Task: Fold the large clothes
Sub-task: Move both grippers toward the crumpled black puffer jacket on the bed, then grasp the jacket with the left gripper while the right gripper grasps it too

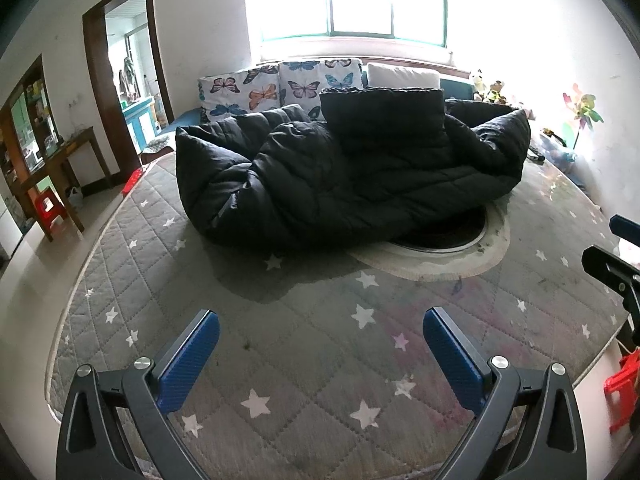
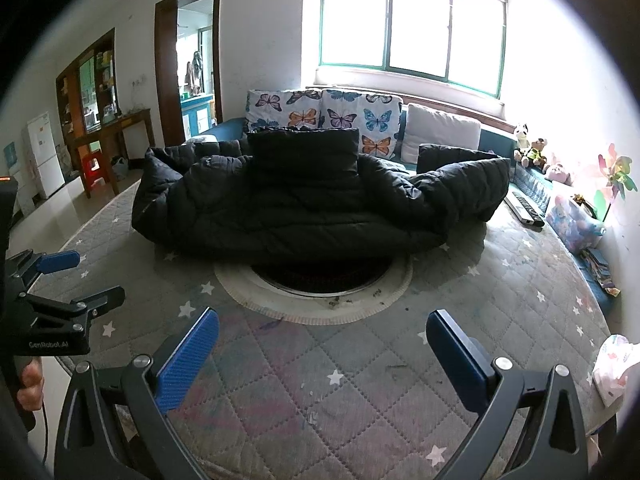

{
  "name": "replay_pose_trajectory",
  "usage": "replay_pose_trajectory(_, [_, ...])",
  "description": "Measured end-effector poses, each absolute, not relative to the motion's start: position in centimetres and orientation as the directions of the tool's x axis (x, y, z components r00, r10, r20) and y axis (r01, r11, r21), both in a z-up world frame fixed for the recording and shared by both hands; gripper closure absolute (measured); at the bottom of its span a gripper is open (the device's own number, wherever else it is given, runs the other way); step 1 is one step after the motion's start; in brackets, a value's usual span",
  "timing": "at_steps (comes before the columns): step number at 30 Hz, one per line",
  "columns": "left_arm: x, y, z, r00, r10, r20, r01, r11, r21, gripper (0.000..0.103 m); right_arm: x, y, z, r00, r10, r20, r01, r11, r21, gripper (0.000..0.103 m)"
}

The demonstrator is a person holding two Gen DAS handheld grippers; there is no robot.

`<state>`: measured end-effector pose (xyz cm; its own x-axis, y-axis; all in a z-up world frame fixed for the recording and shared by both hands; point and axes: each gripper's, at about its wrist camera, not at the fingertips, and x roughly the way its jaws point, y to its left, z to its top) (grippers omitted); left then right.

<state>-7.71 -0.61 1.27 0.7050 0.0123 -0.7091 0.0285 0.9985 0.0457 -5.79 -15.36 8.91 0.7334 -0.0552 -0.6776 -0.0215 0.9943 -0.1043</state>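
Note:
A large black padded coat (image 1: pixel 344 168) lies bunched on the far half of a round table covered by a grey quilted cloth with white stars (image 1: pixel 304 344). In the right wrist view the coat (image 2: pixel 320 200) spreads wide, its collar standing up in the middle. My left gripper (image 1: pixel 320 340) is open above the near part of the cloth, well short of the coat, with nothing between its blue pads. My right gripper (image 2: pixel 322 342) is open too, over the near cloth in front of a round dark opening (image 2: pixel 320 280). The left gripper (image 2: pixel 80 276) also shows at the left edge of the right wrist view, held by a hand.
The round opening with a white rim (image 1: pixel 440 248) sits in the table's middle, partly under the coat. Behind the table stands a sofa with butterfly cushions (image 2: pixel 320 112) and a white pillow (image 2: pixel 440 132). Red stools (image 1: pixel 624 388), a wooden table (image 1: pixel 60 168), toys and a pinwheel (image 2: pixel 616 180) surround it.

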Motion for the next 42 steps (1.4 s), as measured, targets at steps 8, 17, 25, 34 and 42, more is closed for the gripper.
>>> replay_pose_trajectory(8, [-5.9, -0.9, 1.1, 0.693, 0.030, -0.721, 0.025, 0.998, 0.066, 0.000, -4.6, -15.8, 8.3, 0.723, -0.042, -0.690, -0.039, 0.994, -0.101, 0.000])
replay_pose_trajectory(17, [-3.5, -1.1, 1.0, 0.675, 0.029, -0.737, 0.038, 0.997, 0.074, 0.000, -2.7, -16.0, 7.4, 0.700, -0.032, -0.713, -0.062, 0.993, -0.105, 0.000])
replay_pose_trajectory(25, [-0.9, -1.1, 0.5, 0.659, 0.023, -0.751, 0.053, 0.996, 0.077, 0.000, -1.1, -16.2, 6.7, 0.681, -0.035, -0.731, -0.081, 0.989, -0.123, 0.000])
replay_pose_trajectory(34, [2.5, -0.7, 1.7, 0.675, 0.029, -0.737, 0.096, 0.987, 0.126, 0.000, 1.7, -17.5, 7.4, 0.669, 0.019, -0.743, -0.131, 0.987, -0.092, 0.000])
replay_pose_trajectory(42, [7.7, 1.0, 3.3, 0.688, 0.012, -0.725, 0.125, 0.983, 0.135, 0.000, 5.7, -18.9, 9.0, 0.670, 0.042, -0.741, -0.199, 0.972, -0.126, 0.000])
